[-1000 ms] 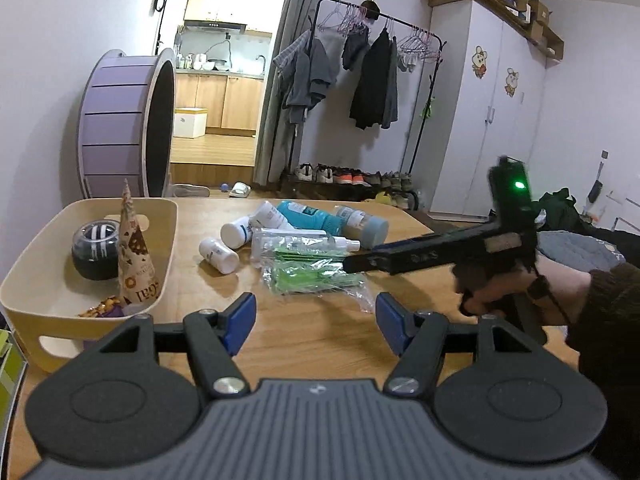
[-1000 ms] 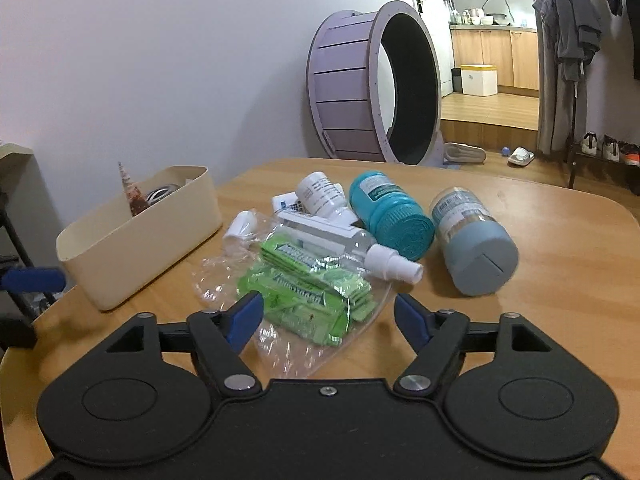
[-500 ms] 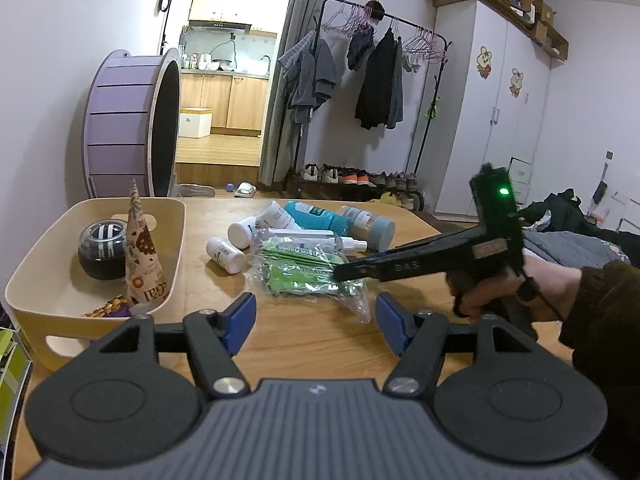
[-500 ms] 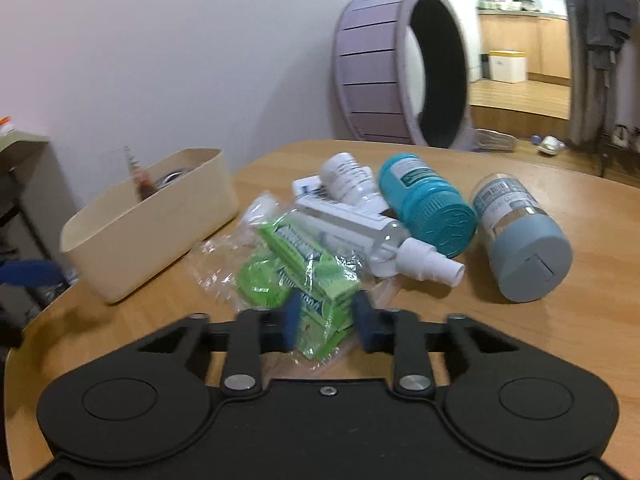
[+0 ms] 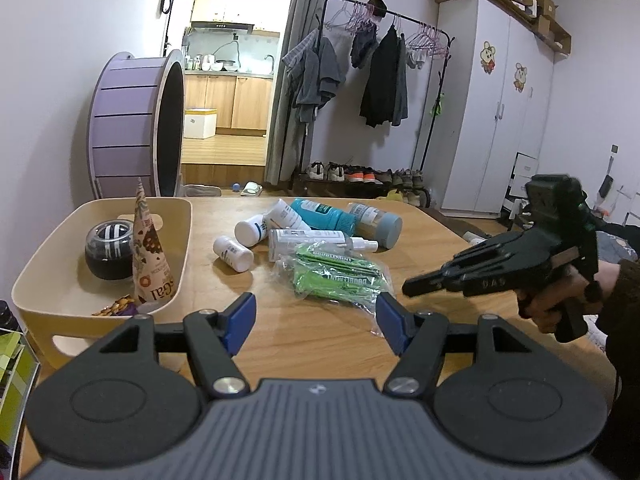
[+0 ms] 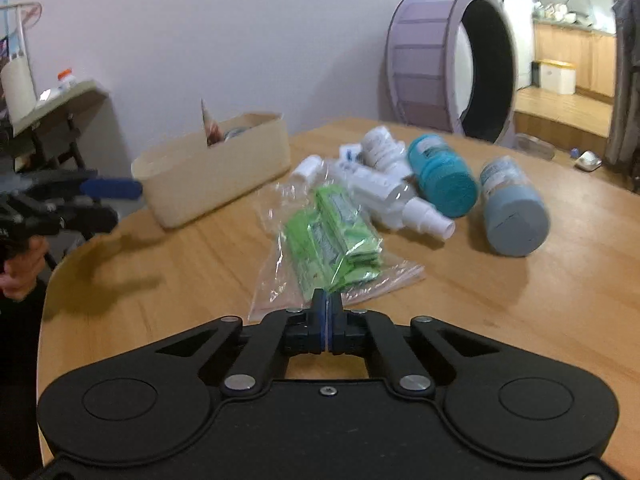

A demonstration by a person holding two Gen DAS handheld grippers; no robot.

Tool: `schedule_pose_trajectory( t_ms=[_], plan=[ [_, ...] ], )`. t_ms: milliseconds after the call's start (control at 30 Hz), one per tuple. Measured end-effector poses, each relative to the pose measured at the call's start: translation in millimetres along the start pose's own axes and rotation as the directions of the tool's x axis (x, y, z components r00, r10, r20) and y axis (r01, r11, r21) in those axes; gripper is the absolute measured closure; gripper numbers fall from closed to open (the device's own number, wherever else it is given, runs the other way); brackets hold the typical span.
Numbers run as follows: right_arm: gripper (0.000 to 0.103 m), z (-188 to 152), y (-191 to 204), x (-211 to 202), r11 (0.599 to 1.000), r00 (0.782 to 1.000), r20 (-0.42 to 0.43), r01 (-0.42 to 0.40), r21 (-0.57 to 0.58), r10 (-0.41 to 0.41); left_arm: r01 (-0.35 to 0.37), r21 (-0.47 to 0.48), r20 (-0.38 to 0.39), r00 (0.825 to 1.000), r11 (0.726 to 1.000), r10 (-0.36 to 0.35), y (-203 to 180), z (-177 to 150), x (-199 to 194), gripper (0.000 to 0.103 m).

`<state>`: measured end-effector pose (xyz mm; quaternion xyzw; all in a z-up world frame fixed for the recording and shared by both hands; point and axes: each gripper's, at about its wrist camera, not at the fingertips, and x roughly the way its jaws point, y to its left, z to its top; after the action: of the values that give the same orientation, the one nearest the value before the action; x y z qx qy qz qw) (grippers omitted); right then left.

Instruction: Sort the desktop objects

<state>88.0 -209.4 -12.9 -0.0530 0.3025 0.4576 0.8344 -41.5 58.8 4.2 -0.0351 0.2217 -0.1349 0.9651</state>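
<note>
Pinching shut on the near edge of the clear plastic bag of green gum packs [image 6: 332, 236], the right gripper [image 6: 327, 320] is seen with its blue pads pressed together where a second ago they stood wide apart; half a second ago they were only partly closed around the packs. A grasp on the film itself is suggested, though whether the plastic is truly caught between the pads cannot be told. The bag lies just ahead of this tool, crumpled and limp, so sagging is to be expected once it is lifted. Farther ahead, lying on their sides, a white spray bottle [image 6: 394, 198], a teal bottle [image 6: 442, 176] and a grey-capped jar [image 6: 514, 216] are found. Ahead and to the left, the cream bin [image 6: 216, 184] already holds a printed cone and a dark ball, and is judged the likely destination. The left gripper [image 5: 316, 322] is held spread wide with nothing between its pads, hovering short of the bag.
</note>
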Motion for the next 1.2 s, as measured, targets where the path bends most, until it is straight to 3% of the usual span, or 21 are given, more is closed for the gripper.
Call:
schedule_pose_trajectory(
  t_ms=[33,67,100,133,167,200,500,633,800,867,1000,1167,1200],
  plan=[
    [0.099,1.9,1.4,-1.2,1.000,1.000,0.009,-0.003,0.002,0.003,0.001,0.003,-0.001,1.000,1.000,-0.001,-0.7,0.1,0.7,0.038],
    [0.091,3.5,4.2,-1.5,1.000,1.000,0.030,0.007,-0.003,-0.006,0.001,0.005,-0.002,1.000,1.000,-0.001,-1.5,0.2,1.4,0.038],
    [0.068,5.4,6.3,0.5,1.000,0.999,0.049,0.019,-0.008,-0.019,0.002,0.008,-0.003,1.000,1.000,-0.002,-2.2,0.3,2.0,0.038],
    [0.053,7.3,8.4,2.4,0.999,0.997,0.069,0.032,-0.013,-0.031,0.002,0.011,-0.004,1.000,1.000,-0.002,-2.8,0.0,2.9,0.038],
    [0.026,9.2,10.5,4.5,0.999,0.995,0.088,0.044,-0.018,-0.042,0.003,0.013,-0.005,1.000,1.000,-0.003,-3.4,-0.3,3.4,0.038],
    [0.019,11.9,12.3,8.3,0.998,0.994,0.102,0.050,-0.026,-0.047,0.004,0.015,-0.006,1.000,1.000,-0.004,-4.1,-0.5,3.9,0.038],
    [0.020,25.2,9.9,48.9,0.993,0.994,0.077,0.081,-0.080,-0.075,0.005,0.005,-0.005,1.000,1.000,-0.005,-0.8,-1.7,0.3,0.038],
    [0.021,26.6,13.2,58.0,0.992,0.999,0.041,0.039,-0.120,-0.034,0.009,0.000,0.000,1.000,1.000,-0.009,1.3,-1.1,-2.4,0.038],
    [0.056,23.2,22.4,64.6,0.982,0.999,-0.032,-0.027,-0.184,0.022,0.004,-0.004,0.000,1.000,1.000,-0.004,3.4,-1.2,-3.9,0.038],
    [0.065,20.6,24.6,61.2,0.978,0.997,-0.040,-0.066,-0.200,0.059,0.001,-0.005,0.001,1.000,1.000,-0.001,3.7,-1.2,-5.3,0.038],
    [0.073,13.3,31.0,47.1,0.960,0.988,-0.075,-0.149,-0.236,0.135,-0.004,-0.006,-0.002,1.000,1.000,0.004,4.7,-1.5,-6.9,0.038],
    [0.075,1.7,47.1,19.4,0.899,0.949,-0.182,-0.304,-0.315,0.257,0.024,0.011,-0.024,0.999,1.000,-0.024,4.5,-2.2,-5.7,0.038],
    [0.074,0.7,49.4,15.6,0.895,0.949,-0.192,-0.304,-0.328,0.252,0.036,0.024,-0.030,0.999,0.999,-0.035,3.0,-2.8,-5.1,0.038]
  ],
)
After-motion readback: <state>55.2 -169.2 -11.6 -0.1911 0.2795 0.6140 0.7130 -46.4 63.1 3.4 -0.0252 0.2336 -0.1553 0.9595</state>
